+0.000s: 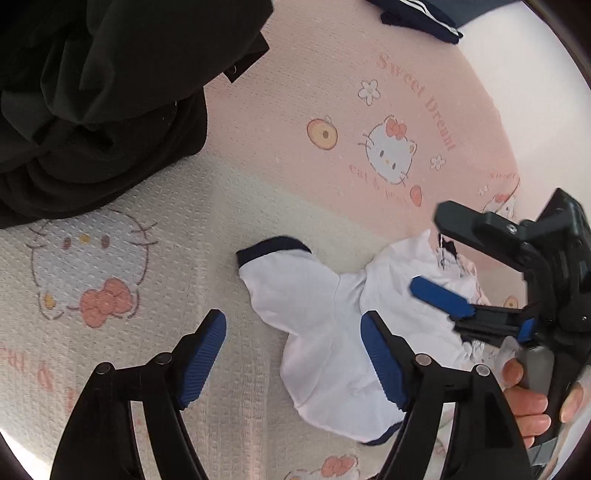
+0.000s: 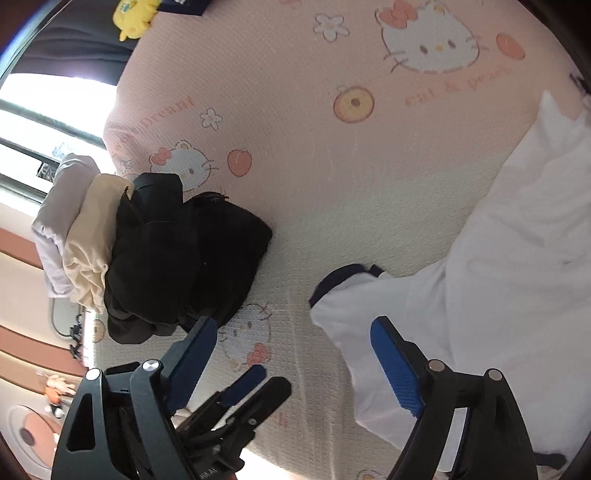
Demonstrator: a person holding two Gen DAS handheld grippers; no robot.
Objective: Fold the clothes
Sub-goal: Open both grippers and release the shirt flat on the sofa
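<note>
White tee [image 1: 325, 332] btwn open L gripper [image 1: 293, 360]

— Under everything: a pink and cream cartoon-cat bedspread [image 1: 295, 110], printed with peaches and small flowers.
— Spotted at the far edge: a yellow plush toy [image 2: 135, 16].
— Beyond the bed: a bright window [image 2: 44, 96].

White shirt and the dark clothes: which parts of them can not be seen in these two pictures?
- White shirt: in the left wrist view its right part lies behind the right gripper; in the right wrist view the picture edge cuts it off.
- Black pile: folds hide what garments it holds; the left wrist view cuts it at the top left.
- Navy garment: only a corner shows at the top edge.
</note>
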